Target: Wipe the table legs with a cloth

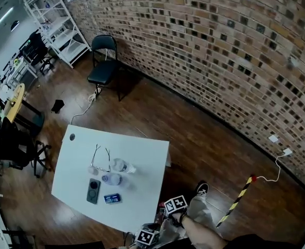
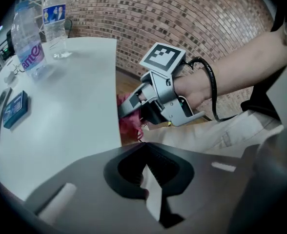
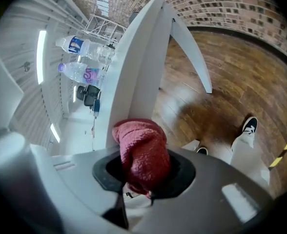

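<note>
A white table (image 1: 137, 149) stands mid-room. In the head view both grippers sit at its near corner, the right gripper (image 1: 165, 210) under its marker cube and the left gripper (image 1: 146, 237) lower down. My right gripper (image 3: 141, 179) is shut on a bunched red cloth (image 3: 141, 152), which presses against the table's white edge and near leg (image 3: 138, 77). Another slanted table leg (image 3: 194, 57) shows beyond. From the left gripper view, the right gripper (image 2: 133, 108) holds the cloth (image 2: 129, 121) just under the tabletop (image 2: 70, 106). My left gripper (image 2: 146, 172) is shut on nothing, beside the table.
On the table lie glasses (image 1: 100, 160), two water bottles (image 1: 122, 166), a phone (image 1: 93, 191) and a blue box (image 1: 111, 198). A black chair (image 1: 105, 61) and a white shelf (image 1: 59, 25) stand by the brick wall. A yellow-black striped stick (image 1: 238, 198) and the person's shoe (image 1: 202, 188) are on the wooden floor.
</note>
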Demonstrator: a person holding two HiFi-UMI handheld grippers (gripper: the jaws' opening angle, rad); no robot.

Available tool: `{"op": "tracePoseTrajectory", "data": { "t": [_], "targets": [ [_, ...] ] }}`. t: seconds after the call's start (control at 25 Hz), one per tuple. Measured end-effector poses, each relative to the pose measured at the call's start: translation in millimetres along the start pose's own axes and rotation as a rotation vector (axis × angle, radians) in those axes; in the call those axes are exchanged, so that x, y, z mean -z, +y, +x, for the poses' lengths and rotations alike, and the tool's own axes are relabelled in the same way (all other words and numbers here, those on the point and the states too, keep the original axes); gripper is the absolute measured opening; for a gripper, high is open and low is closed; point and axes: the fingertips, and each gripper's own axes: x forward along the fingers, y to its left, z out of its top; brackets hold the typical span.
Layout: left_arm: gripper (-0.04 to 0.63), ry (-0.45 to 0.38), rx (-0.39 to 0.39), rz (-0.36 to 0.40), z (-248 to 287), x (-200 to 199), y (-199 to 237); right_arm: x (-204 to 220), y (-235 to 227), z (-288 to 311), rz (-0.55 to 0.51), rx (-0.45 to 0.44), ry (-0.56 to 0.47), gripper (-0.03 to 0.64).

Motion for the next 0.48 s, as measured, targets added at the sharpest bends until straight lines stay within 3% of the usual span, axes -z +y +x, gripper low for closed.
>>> {"op": "tracePoseTrajectory", "data": {
  "t": [0.2, 0.4, 0.48],
  "targets": [
    [-0.003, -0.033, -0.072, -0.046, 19, -64, -32, -72, -21, -34, -0.184, 0.011, 0.064, 0.080],
    [-0.003, -0.046, -0.128, 0.057, 25, -126, -59, -157, -34, -68, -0.228, -0.005, 0.022, 0.081],
    [-0.003, -0.045, -0.136, 0.064, 31, -139, -64, -190, -41, -76, -0.233, 0.008, 0.000, 0.081]
  ]
}}
